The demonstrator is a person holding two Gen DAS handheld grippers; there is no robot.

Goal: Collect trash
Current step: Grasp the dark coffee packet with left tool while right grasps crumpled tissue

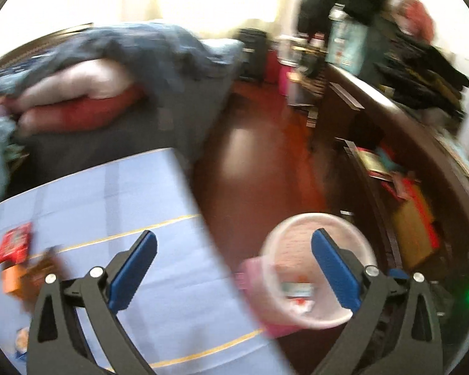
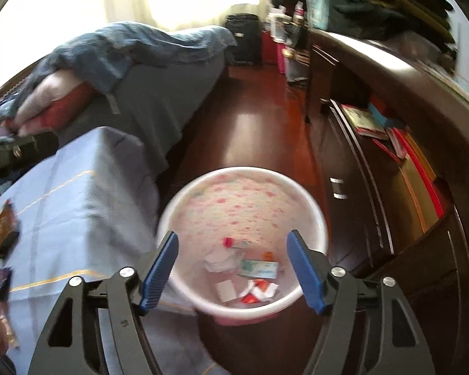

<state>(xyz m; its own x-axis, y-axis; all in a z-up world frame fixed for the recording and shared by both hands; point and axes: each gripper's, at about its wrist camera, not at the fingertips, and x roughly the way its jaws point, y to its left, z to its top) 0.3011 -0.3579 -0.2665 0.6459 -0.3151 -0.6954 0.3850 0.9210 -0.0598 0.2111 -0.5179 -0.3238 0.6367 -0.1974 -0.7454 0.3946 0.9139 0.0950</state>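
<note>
A pink and white trash bin (image 2: 244, 206) stands on the wooden floor beside the table; several wrappers and paper scraps (image 2: 250, 272) lie in its bottom. It also shows in the left wrist view (image 1: 297, 250). My right gripper (image 2: 234, 265) is open and empty, above the bin's mouth. My left gripper (image 1: 234, 265) is open and empty, over the table edge next to the bin. A red wrapper (image 1: 12, 243) and an orange and brown wrapper (image 1: 25, 275) lie on the blue tablecloth (image 1: 140, 203) at the left. More wrappers (image 2: 3, 228) show at the right wrist view's left edge.
A bed with blue and red bedding (image 2: 125, 62) stands behind the table. A dark wooden cabinet (image 2: 390, 172) with books on its shelf lines the right side. The red-brown floor (image 2: 250, 109) runs between them toward a black case (image 2: 244, 37).
</note>
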